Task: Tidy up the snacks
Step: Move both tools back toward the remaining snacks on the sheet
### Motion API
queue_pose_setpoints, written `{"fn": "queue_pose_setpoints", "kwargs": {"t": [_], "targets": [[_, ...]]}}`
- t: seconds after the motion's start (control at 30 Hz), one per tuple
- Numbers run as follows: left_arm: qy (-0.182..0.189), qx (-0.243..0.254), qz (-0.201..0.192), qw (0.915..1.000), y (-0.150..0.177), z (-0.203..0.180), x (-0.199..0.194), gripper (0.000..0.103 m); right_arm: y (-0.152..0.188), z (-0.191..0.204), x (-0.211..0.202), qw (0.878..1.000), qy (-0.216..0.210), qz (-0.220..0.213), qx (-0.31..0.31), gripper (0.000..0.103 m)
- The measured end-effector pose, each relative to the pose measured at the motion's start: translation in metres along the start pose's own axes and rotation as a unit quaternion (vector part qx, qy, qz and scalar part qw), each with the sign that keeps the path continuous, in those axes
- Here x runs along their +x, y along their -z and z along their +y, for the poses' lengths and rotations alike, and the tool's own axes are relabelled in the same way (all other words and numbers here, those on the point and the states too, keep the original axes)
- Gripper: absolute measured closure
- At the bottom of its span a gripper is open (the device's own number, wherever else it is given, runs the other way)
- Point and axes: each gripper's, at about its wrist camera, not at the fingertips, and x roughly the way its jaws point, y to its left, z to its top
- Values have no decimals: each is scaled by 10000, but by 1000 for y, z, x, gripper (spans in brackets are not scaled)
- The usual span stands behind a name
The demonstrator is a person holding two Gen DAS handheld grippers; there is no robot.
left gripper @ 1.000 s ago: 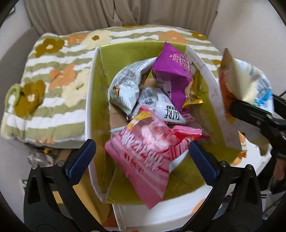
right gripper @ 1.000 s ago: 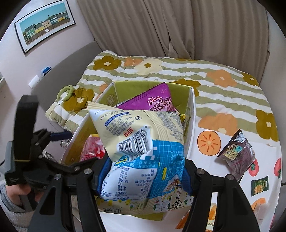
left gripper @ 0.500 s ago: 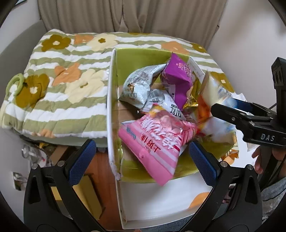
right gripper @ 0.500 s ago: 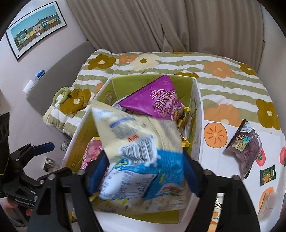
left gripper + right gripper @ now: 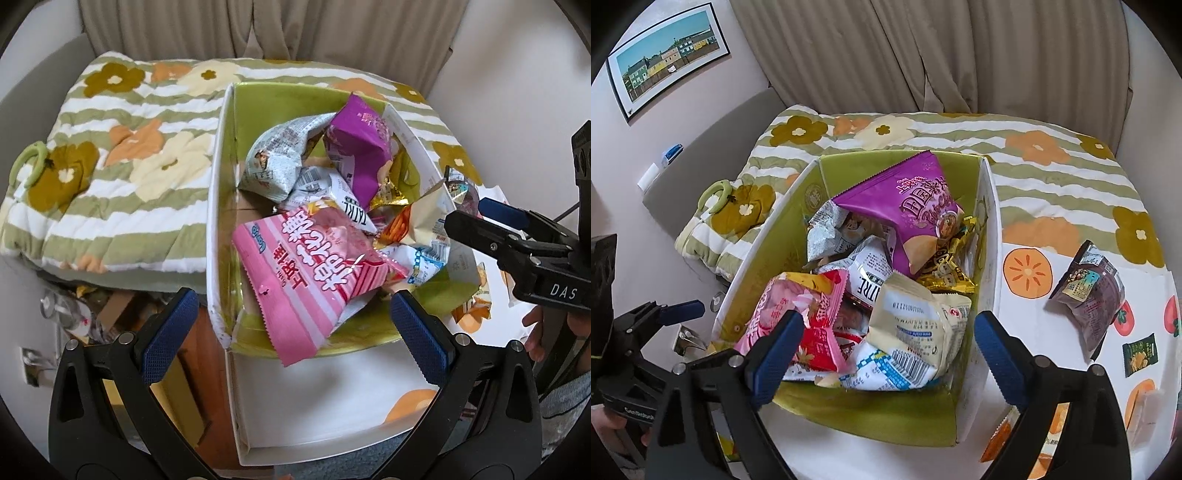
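Ahead of both claws, a floral striped quilt (image 5: 1052,177) over the bed, green and white bands with orange, cream and olive flowers. On it, dead ahead of the right claw (image 5: 886,347), a cardboard box (image 5: 775,236), white outside, lime green inside, heaped with snack bags. Standing tallest at the far end, a purple chip bag (image 5: 908,206) tilted on a corner. Just beyond the right claw's open pads, a cream and blue snack bag (image 5: 916,332) lying crumpled on the pile, barcode side up, touched by neither pad. To the left of it, a pink striped bag (image 5: 306,266), hanging over the near edge of the box and lying just beyond the left claw (image 5: 295,328). Behind these, a white bag lettered "TATRE" (image 5: 354,212), a silver-grey bag (image 5: 280,158) and a gold wrapper (image 5: 945,266), all partly buried. Right of the right claw, out on a fruit-print sheet (image 5: 1027,273), a dark maroon bag (image 5: 1089,291) and a small dark green packet (image 5: 1139,354).

Left claw spread wide, nothing between the pads. Right claw likewise spread wide, empty.

Lettering on most bags too small or creased to read. Box floor hidden under the heap. Orange packets at the right claw's lower right cut off by the frame edge.
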Motion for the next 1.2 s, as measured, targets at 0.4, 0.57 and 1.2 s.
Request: {"fn": "queue_pose_setpoints", "kwargs": {"t": [0.4,0.57,1.2], "targets": [[-247,14,-388,9989,3,-60,-36,0,9,-30,-56,9988,-158,-461,-55,11],[-287,168,-609,9976,3,-105,-46,0,16,-58,-91,9974,-56,-713,2,11],[80,792,-367,9962,28,-313,5,0,102,-231,-194,9914,816,-884,521,11]]}}
